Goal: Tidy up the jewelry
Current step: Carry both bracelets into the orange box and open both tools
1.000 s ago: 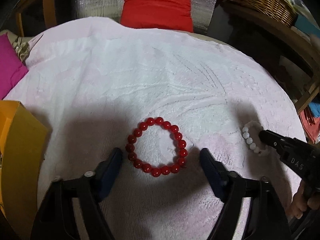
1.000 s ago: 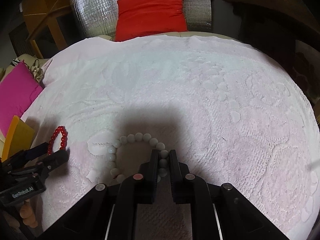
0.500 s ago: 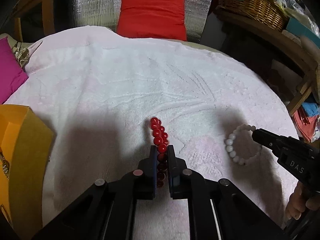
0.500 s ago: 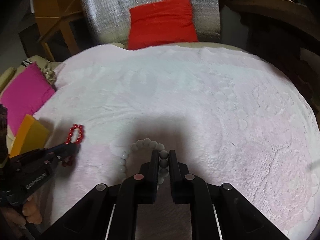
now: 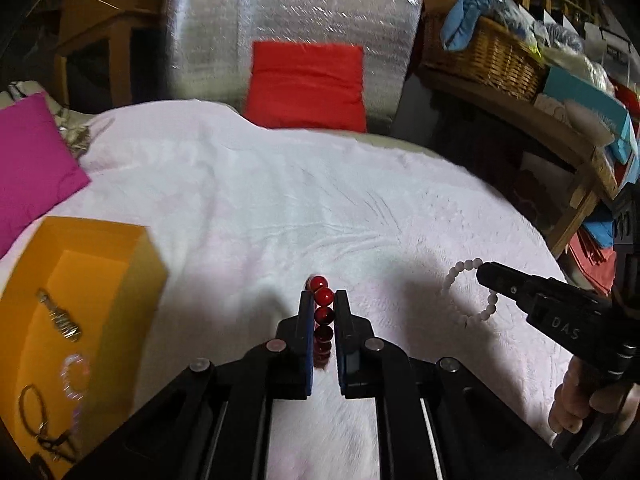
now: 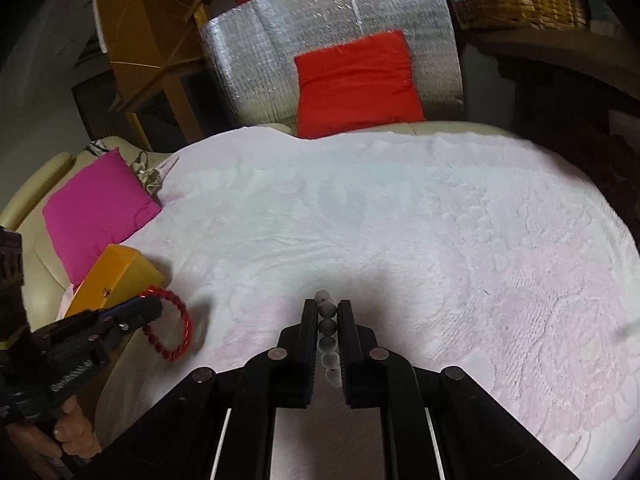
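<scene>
The left gripper [image 5: 323, 304] is clamped narrow on the red bead bracelet [image 5: 323, 312], which stands edge-on between its pads, and the right gripper [image 6: 327, 314] is pinched the same way on the white bead bracelet [image 6: 327, 326]; seen from the left wrist, that white loop [image 5: 472, 296] dangles free below the right tool's tip, clear of the cloth. The step in hand looks like carrying both pieces to the orange box [image 5: 100, 264], which sits open at the near left edge with a dark cord bracelet [image 5: 38, 408], a pale bead ring [image 5: 74, 372] and a metal clip [image 5: 60, 316] already inside. To do it well, I would keep both grips firm, since round beads can roll out of flat pads, bring each bracelet fully over the open box rather than its rim, lower it close to the floor of the box, and release one at a time so the loops do not tangle. The surface is a soft pale-pink textured blanket [image 5: 280, 200] over what seems a cream sofa, with a magenta cushion [image 6: 100, 208] at the far left, a red cushion [image 6: 356, 84] against a silvery quilted panel [image 5: 292, 12] at the far side, and a wicker basket [image 5: 488, 56] on a cluttered wooden shelf to the right.
</scene>
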Demonstrator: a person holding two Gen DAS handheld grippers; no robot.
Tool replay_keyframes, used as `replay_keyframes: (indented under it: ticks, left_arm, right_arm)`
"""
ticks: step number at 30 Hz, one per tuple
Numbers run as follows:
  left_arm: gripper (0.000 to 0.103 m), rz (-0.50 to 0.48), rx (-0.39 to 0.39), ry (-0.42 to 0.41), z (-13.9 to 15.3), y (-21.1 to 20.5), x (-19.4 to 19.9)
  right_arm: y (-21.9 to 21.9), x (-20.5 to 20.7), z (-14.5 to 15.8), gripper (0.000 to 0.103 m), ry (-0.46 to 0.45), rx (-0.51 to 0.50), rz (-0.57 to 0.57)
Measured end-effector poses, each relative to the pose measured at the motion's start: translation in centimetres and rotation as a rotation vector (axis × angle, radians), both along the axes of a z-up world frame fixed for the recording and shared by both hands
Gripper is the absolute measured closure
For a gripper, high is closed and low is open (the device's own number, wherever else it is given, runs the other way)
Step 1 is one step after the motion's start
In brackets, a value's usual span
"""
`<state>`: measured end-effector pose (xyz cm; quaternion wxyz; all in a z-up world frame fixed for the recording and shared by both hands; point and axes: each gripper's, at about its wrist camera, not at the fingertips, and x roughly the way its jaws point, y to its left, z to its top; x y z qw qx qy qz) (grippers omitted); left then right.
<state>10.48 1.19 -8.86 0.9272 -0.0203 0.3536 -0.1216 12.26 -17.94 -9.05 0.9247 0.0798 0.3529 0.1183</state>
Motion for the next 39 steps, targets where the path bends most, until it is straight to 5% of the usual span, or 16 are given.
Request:
replay_keyframes:
  ticks: [20,29,39]
  left_arm:
    - [0.093,0.248,-0.012,-0.167,7.9,15.8,-10.0]
    - [0.093,0.336,0.002,-0.094,4.8,22.4,-12.7]
    - [0.093,0.3,-0.047,0.055,-0.8,23.1,-11.5]
  right_arm:
    - [18.9,-4.1,6.8,0.092,-0.119,0.002,0.3]
    - [29.3,-3.5,6.6,0.092,-0.075,-0.023,0.475]
    - [36.9,-0.2,2.2,0.092,0.09,-0.043,0.588]
